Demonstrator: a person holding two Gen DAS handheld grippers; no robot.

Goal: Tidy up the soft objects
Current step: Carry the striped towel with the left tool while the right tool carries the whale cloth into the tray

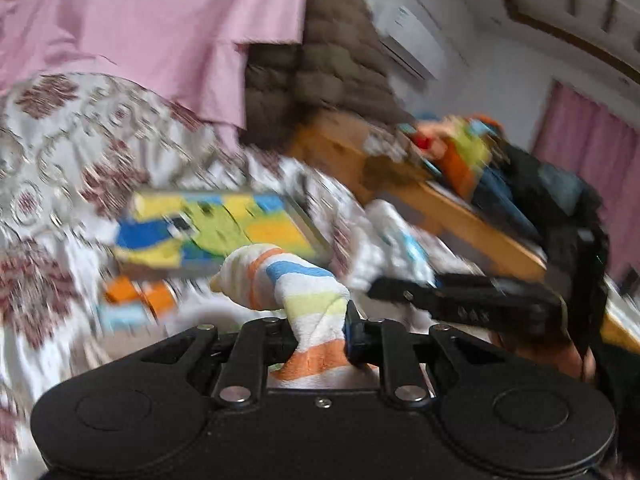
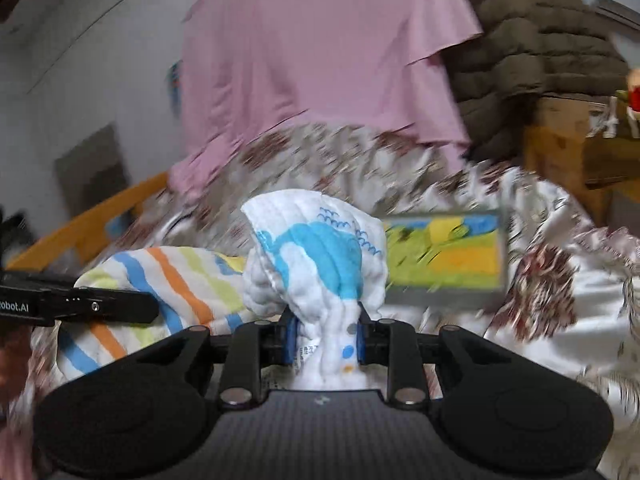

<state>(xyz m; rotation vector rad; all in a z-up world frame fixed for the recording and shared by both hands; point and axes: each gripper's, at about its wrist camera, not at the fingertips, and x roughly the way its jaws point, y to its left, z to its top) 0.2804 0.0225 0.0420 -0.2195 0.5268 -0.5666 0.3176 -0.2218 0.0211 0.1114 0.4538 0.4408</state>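
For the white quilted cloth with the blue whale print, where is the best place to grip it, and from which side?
Grip the white quilted cloth with the blue whale print at its gathered narrow end, as the right gripper already does, coming from the near side. There the fabric bunches into a thin neck that fits between the fingers, while the printed part balloons out too wide to pinch.

We read only one text: white letters "obot.AI", cut off at the frame edge, on the black hand-held gripper at the left of the right wrist view. A small printed tag on the white quilted cloth with a blue whale print is too blurred for us to read.
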